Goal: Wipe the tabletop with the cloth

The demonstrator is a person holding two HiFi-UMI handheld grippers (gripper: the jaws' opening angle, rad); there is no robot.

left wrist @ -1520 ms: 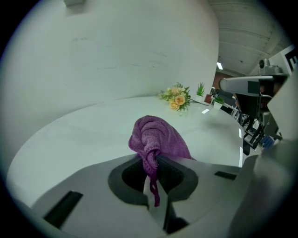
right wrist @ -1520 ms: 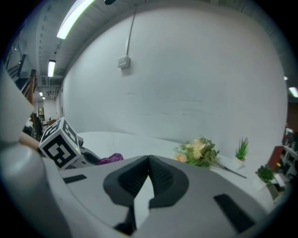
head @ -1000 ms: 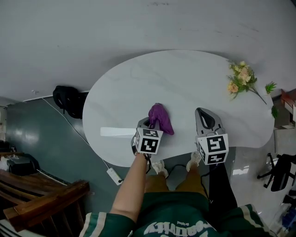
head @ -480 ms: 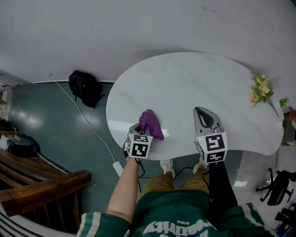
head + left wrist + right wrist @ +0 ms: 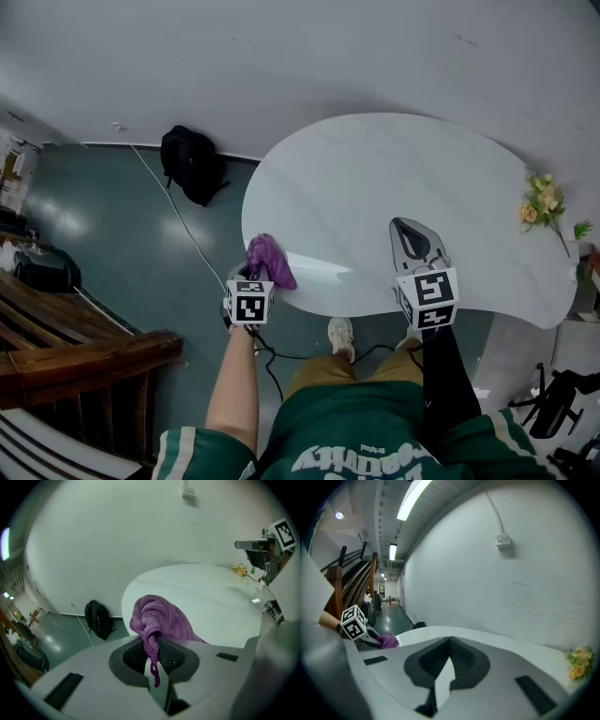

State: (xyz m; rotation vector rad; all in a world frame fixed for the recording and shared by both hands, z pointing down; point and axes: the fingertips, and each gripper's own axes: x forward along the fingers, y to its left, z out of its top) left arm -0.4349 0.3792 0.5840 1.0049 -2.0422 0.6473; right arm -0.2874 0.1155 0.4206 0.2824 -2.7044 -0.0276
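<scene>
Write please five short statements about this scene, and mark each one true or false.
1. The left gripper is shut on a purple cloth. True.
2. A bunch of flowers lies at the right end of the white table. True.
3. The right gripper grips a sponge. False: its jaws are together with nothing between them.
4. The purple cloth is at the middle of the table. False: it is at the table's left edge in the head view.
5. The black backpack stands on the table. False: it is on the floor, left of the table.
</scene>
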